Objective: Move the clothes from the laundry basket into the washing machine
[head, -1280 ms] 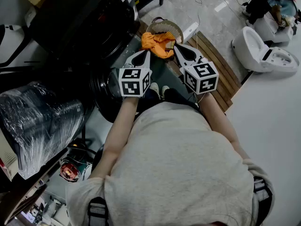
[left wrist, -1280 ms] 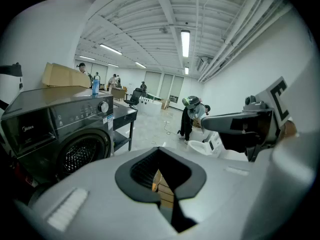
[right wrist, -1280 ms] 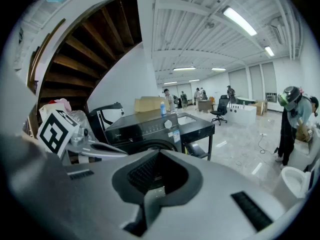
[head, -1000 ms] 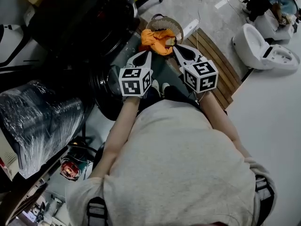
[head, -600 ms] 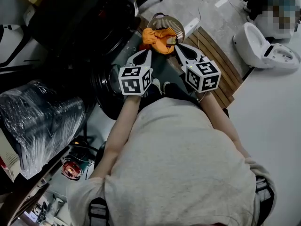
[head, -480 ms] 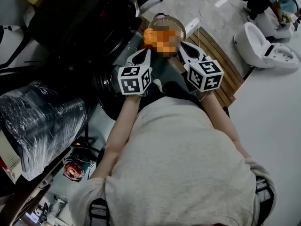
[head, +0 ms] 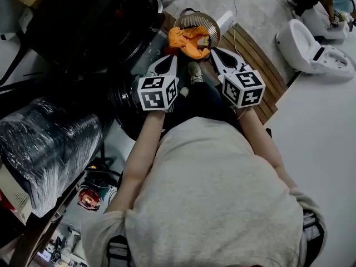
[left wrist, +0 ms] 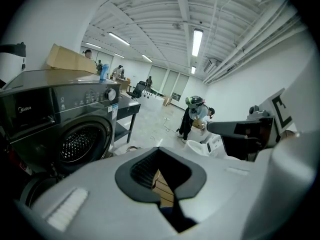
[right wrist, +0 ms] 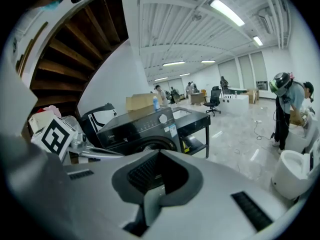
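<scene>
The left gripper [head: 173, 59] and right gripper [head: 213, 53], jaws pressed together and empty, point at the orange cloth [head: 188, 39] in the basket [head: 196, 19] just beyond their tips.

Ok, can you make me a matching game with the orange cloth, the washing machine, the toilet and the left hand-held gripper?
Things:
1. orange garment
2. washing machine
3. toilet
4. left hand-held gripper

Clues:
A. white, on the floor at the right of the head view
B. shut, with nothing between its jaws
C. lying over the round laundry basket
D. black, with a round door

Pairs: 1-C, 2-D, 3-A, 4-B
</scene>
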Available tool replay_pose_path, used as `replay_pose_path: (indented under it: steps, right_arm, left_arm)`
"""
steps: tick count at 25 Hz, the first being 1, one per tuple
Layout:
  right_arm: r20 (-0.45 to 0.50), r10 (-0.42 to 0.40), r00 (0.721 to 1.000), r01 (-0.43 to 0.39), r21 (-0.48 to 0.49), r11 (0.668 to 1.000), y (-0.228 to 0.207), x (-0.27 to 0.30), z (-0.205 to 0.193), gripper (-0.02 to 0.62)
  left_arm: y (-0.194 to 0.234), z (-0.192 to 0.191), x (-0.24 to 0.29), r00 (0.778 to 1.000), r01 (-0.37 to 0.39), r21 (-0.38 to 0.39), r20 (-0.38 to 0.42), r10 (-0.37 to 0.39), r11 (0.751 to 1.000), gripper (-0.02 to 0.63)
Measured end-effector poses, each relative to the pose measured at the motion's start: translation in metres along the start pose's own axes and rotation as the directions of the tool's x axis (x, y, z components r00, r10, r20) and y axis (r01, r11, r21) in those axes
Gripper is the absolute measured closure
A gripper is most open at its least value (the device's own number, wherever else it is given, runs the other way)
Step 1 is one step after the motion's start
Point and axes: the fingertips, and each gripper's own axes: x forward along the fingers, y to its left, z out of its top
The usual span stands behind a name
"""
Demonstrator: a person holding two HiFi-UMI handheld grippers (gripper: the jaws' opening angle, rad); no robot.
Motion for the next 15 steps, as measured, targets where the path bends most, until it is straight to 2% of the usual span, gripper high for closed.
replay_pose_path:
  steps: [10,15]
  right_arm:
    - [-0.052,0.08,0.995,-0.081,-0.015,0.997,-0.051,0.059,0.022,0.586]
    - [-0.131,0.148,0.98,-0.154,-0.033,0.988,-0.078,0.097,0.026,0.586]
  left_arm:
    - [0.016,0.031,0.062,0.999,-0.043,-0.007,-0.027,0.043,0.999,0.597]
    - [0.03,0.039,0.099,0.994,-0.091,-0.055,-0.067,0.087,0.994,0.597]
